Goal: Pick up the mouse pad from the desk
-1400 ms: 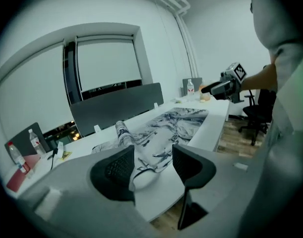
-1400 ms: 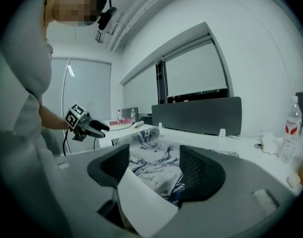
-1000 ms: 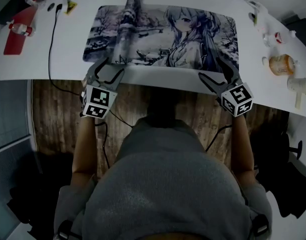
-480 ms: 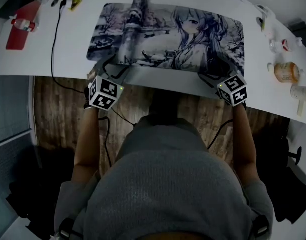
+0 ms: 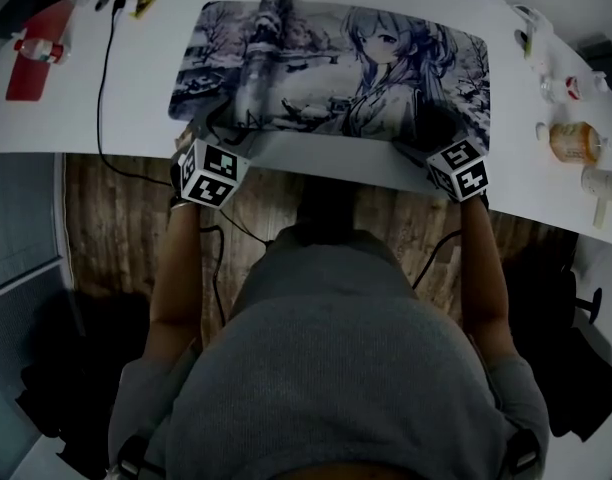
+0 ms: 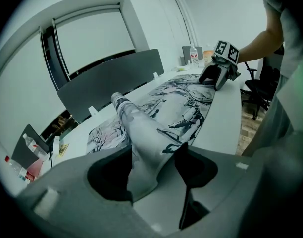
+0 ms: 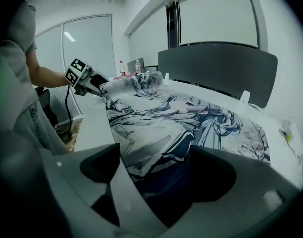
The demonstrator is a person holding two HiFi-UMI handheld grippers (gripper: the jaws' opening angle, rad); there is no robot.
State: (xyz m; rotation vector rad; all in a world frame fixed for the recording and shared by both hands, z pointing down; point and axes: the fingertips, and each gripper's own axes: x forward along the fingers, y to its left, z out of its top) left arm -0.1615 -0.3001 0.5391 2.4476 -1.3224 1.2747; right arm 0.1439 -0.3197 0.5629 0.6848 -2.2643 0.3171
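Grey anime mouse pad (image 5: 336, 68), left tongs (image 6: 154, 162) apart astride its fold (image 6: 136, 128), right tongs (image 7: 156, 165) just opened wide over edge

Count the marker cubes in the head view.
2. One cube on the left claw at the mouse pad's near left edge, another cube on the right claw at its near right corner.

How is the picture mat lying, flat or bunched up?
Mostly flat on the desk, but a raised fold crosses the mouse pad's left part, between the left gripper's jaws.
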